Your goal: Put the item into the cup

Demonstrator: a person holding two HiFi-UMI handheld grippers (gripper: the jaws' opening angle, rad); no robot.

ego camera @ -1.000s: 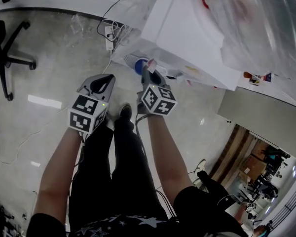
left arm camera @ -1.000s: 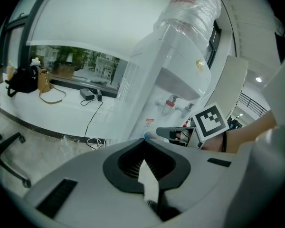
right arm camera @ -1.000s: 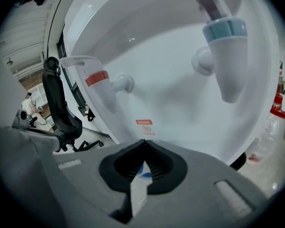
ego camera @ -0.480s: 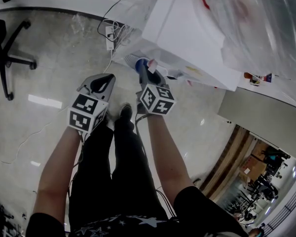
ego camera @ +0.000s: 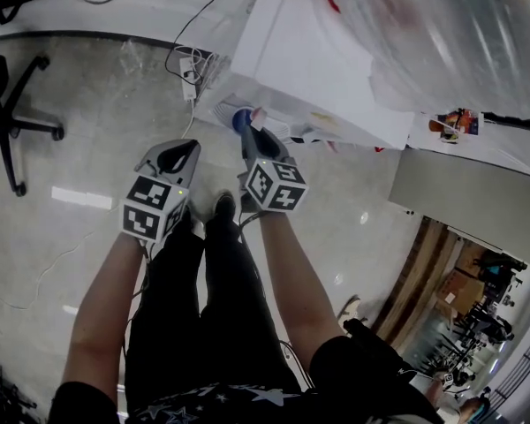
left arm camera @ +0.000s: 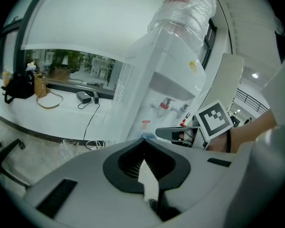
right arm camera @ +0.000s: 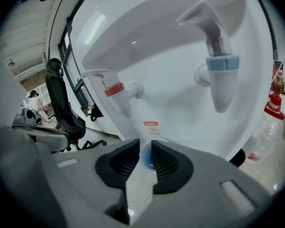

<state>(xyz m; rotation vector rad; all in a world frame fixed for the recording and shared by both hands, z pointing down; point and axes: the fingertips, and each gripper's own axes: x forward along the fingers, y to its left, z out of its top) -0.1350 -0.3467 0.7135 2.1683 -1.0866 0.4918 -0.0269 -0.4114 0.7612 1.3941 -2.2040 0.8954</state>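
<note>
Head view: a person stands on a glossy pale stone floor (ego camera: 88,148) in front of a boxy white water dispenser (ego camera: 309,51). The left tongs (ego camera: 185,147) hang over the floor, short of the machine. The right tongs (ego camera: 250,132) reach to the dispenser's front, and a small blue-and-white cup (ego camera: 242,118) sits at their tip.

Left gripper view: the left tongs (left arm camera: 143,142) are pressed together at the tips with nothing between them. Beyond them, the right tongs (left arm camera: 167,133) carry the cup (left arm camera: 147,136) below the dispenser's red tap (left arm camera: 165,106).

Right gripper view: the right tongs (right arm camera: 145,148) pinch the cup (right arm camera: 146,159) – its blue inside shows in the narrow gap. It is held against the white front panel, lower than the red-collared tap (right arm camera: 115,91) and the blue-collared tap (right arm camera: 222,75).
</note>
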